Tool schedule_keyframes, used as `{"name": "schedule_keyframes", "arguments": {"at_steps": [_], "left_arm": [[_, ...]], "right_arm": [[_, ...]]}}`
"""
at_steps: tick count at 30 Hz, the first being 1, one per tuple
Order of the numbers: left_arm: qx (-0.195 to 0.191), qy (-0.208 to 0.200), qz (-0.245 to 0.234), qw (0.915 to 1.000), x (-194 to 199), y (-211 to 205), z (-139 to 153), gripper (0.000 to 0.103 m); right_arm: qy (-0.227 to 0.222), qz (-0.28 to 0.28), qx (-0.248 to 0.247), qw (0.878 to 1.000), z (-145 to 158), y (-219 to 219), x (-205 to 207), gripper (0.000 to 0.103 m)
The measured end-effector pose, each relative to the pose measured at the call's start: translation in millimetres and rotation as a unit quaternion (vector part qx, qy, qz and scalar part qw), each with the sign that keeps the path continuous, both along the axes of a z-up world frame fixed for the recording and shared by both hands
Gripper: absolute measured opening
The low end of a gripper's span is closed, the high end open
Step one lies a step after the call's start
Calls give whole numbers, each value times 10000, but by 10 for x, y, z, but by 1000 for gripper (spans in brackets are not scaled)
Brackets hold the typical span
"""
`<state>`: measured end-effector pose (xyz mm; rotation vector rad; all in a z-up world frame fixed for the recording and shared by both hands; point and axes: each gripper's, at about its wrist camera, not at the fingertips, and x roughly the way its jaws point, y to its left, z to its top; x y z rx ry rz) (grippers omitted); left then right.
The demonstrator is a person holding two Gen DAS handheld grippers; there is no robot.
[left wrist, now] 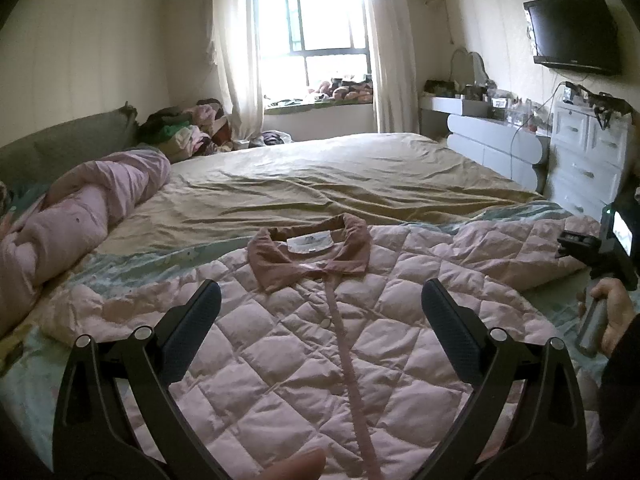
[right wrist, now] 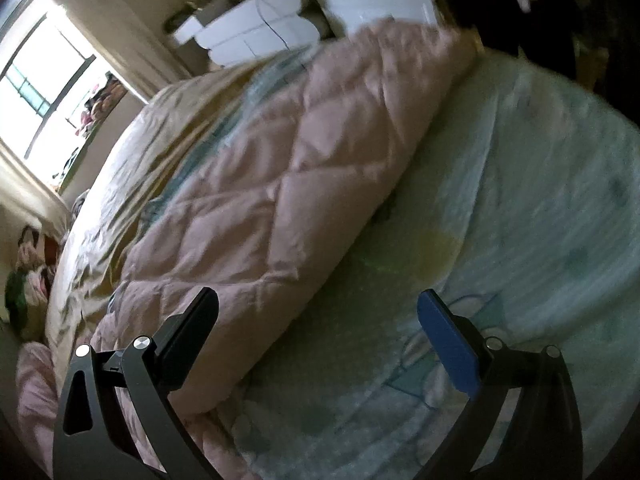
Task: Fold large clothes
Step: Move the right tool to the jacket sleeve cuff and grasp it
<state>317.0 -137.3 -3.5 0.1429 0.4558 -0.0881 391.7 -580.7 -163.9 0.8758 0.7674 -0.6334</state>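
Note:
A pink quilted jacket (left wrist: 340,340) lies flat, front up, on the bed, its darker pink collar (left wrist: 308,252) pointing away from me and its button placket running down the middle. My left gripper (left wrist: 320,304) hovers open above the jacket's chest, holding nothing. The jacket's right sleeve (left wrist: 520,248) stretches out to the right. The right wrist view is tilted and blurred; it shows that sleeve (right wrist: 288,160) lying on the bed. My right gripper (right wrist: 316,320) is open and empty, beside the sleeve's lower edge. It also shows in the left wrist view (left wrist: 592,248).
The bed has a tan sheet (left wrist: 320,176) and a pale green patterned cover (right wrist: 520,200). A rolled pink quilt (left wrist: 80,216) lies at the left. White dressers (left wrist: 580,152) stand at the right, with a wall TV (left wrist: 572,32) above. Piled clothes (left wrist: 188,128) sit near the window.

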Motion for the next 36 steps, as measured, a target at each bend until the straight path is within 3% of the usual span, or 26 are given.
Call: {"name": "schedule_keyframes", "arguments": {"at_steps": [6, 19, 36], "left_arm": [[60, 7, 41, 10000, 62, 5, -59, 94], [231, 116, 71, 9996, 112, -96, -265, 94], [262, -105, -102, 9995, 166, -455, -295, 94]], "right_arm": [[-2, -221, -51, 9997, -62, -138, 134, 99], [-383, -875, 343, 9948, -166, -936, 229, 99], [-504, -1012, -49, 9936, -178, -1617, 410, 99]]}}
